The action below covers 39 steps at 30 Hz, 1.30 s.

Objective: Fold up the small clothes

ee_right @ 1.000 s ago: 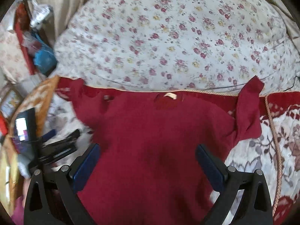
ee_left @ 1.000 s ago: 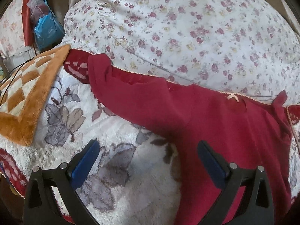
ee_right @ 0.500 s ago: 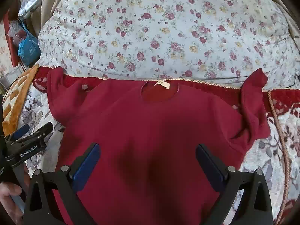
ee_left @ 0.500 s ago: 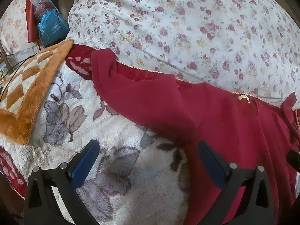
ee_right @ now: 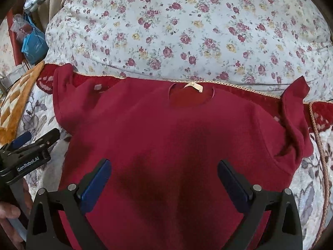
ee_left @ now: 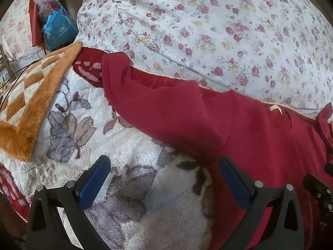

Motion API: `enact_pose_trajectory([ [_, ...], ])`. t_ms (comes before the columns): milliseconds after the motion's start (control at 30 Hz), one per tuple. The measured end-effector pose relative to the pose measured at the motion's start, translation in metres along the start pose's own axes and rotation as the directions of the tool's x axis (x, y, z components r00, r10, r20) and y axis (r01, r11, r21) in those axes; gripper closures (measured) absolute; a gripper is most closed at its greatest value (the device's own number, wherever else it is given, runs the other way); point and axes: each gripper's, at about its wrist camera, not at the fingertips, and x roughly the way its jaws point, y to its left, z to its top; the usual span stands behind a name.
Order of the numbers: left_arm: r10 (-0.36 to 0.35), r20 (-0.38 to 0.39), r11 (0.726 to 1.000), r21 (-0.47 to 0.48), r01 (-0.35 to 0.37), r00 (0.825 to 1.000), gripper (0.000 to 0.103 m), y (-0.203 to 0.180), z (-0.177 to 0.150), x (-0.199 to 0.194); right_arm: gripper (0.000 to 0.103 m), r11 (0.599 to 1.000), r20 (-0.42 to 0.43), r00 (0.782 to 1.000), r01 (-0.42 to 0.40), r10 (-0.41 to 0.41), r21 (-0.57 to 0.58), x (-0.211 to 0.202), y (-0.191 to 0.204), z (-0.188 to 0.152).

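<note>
Ahead of both grippers: red sweater (ee_right: 177, 145) flat on bed blanket (ee_left: 129, 145), collar away. Left sleeve (ee_left: 158, 108) nearest left gripper (ee_left: 162, 179), ahead-right. Right gripper (ee_right: 164, 179) over torso. Both wide open, empty.

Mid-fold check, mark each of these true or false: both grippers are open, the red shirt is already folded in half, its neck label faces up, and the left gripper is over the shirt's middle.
1. Both grippers are open. True: the left gripper and right gripper hold nothing.
2. The red shirt is folded in half. False: it lies spread flat.
3. The neck label faces up. True.
4. The left gripper is over the shirt's middle. False: it is over the floral blanket at the shirt's side.
</note>
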Motion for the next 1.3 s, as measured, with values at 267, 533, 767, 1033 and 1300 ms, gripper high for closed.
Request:
enact_pose_trajectory([
  [267, -0.010, 0.006, 1.000, 0.024, 0.010, 1.000, 0.000, -0.008, 0.000, 0.000, 0.000, 0.999, -0.002, 1.000, 0.027, -0.027, 0.034, 0.010, -0.010, 0.003],
  [533, -0.019, 0.003, 0.999, 0.044, 0.019, 1.000, 0.000, -0.015, -0.001, 0.000, 0.000, 0.997, -0.005, 0.999, 0.044, -0.044, 0.065, 0.011, -0.018, 0.004],
  [767, -0.027, 0.003, 0.998, 0.052, 0.027, 1.000, 0.000, -0.018, -0.002, 0.000, 0.000, 0.994, -0.008, 0.998, 0.061, -0.061, 0.095, 0.009, -0.027, 0.003],
  [1033, -0.034, 0.002, 0.998, 0.048, 0.034, 0.999, 0.000, -0.019, -0.002, 0.000, 0.000, 0.992, -0.015, 0.997, 0.079, -0.078, 0.101, 0.009, -0.025, 0.003],
  [1300, -0.026, 0.008, 0.998, 0.051, 0.025, 1.000, 0.000, -0.020, -0.001, -0.001, 0.000, 0.992, -0.024, 0.996, 0.088, -0.086, 0.096, 0.012, -0.025, 0.004],
])
